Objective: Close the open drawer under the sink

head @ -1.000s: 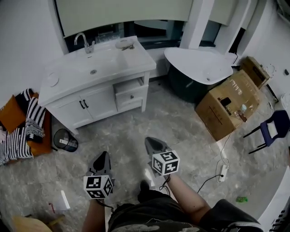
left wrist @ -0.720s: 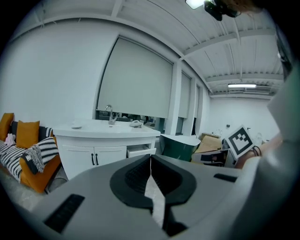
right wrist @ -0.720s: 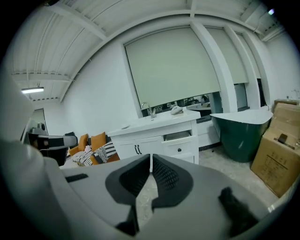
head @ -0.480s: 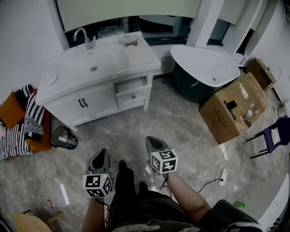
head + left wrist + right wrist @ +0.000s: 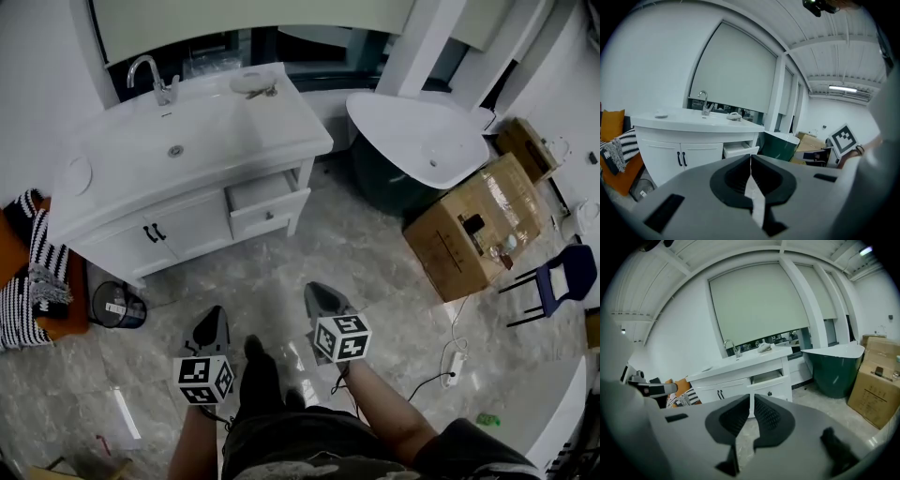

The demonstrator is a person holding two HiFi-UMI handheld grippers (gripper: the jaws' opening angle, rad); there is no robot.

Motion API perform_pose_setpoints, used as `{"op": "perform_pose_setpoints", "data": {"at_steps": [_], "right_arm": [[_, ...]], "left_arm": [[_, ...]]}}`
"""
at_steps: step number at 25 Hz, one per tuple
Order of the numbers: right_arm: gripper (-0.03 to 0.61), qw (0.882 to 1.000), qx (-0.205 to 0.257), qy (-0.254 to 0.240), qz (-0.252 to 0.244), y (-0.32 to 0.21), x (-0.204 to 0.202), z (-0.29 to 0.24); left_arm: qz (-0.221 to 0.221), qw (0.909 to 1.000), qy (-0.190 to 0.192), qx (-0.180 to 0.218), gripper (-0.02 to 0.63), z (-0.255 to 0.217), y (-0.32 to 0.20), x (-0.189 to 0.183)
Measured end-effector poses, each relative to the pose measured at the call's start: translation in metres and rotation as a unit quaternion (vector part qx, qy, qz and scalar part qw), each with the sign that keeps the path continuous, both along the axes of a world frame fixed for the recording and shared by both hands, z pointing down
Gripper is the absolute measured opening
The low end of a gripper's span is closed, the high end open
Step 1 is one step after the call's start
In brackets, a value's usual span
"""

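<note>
A white vanity with a sink and chrome faucet stands at the upper left of the head view. Its right-hand drawer is pulled out, with a dark knob on the front; it also shows as the drawer and the drawer in the gripper views. My left gripper and right gripper hover over the marble floor, well short of the drawer. Both point toward the vanity with jaws together and nothing between them. The left gripper and the right gripper show closed tips.
A white tub with a dark green base stands right of the vanity. A cardboard box and a blue chair sit at the right. A small bin and striped and orange cushions lie at the left. A power strip is on the floor.
The view has moved closer to the vanity, which now sits larger and further left. Both grippers have come forward with it, still closed. A foot now shows between the grippers.
</note>
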State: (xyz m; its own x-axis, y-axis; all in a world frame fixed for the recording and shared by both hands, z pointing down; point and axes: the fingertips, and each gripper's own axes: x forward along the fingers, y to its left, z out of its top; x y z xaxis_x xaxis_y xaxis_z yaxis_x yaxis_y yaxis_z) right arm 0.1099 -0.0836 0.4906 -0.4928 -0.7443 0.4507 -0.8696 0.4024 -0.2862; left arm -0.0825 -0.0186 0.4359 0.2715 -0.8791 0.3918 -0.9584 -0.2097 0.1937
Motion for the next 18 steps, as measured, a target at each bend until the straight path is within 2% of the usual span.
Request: {"op": "perform_pose_setpoints", "data": {"at_steps": [7, 12, 13, 15, 18], "right_arm": [[0.031, 0.999, -0.022, 0.025, 0.014, -0.067, -0.026, 0.033], [0.034, 0.997, -0.037, 0.05, 0.035, -0.107, -0.046, 0.053], [0.045, 0.997, -0.042, 0.051, 0.035, -0.113, -0.05, 0.058], [0.134, 0.997, -0.051, 0.05, 0.033, -0.124, -0.06, 0.067], [0.157, 0.996, -0.057, 0.06, 0.022, -0.137, -0.067, 0.083]], "left_arm": [[0.04, 0.9988, 0.003, -0.027, 0.015, 0.033, -0.079, -0.016], [0.053, 0.9972, 0.016, -0.051, 0.015, 0.055, -0.122, -0.032], [0.057, 0.9967, 0.016, -0.056, 0.015, 0.06, -0.129, -0.035], [0.068, 0.9955, 0.018, -0.063, 0.015, 0.07, -0.145, -0.039], [0.094, 0.9928, 0.025, -0.07, 0.015, 0.087, -0.16, -0.033]]}}
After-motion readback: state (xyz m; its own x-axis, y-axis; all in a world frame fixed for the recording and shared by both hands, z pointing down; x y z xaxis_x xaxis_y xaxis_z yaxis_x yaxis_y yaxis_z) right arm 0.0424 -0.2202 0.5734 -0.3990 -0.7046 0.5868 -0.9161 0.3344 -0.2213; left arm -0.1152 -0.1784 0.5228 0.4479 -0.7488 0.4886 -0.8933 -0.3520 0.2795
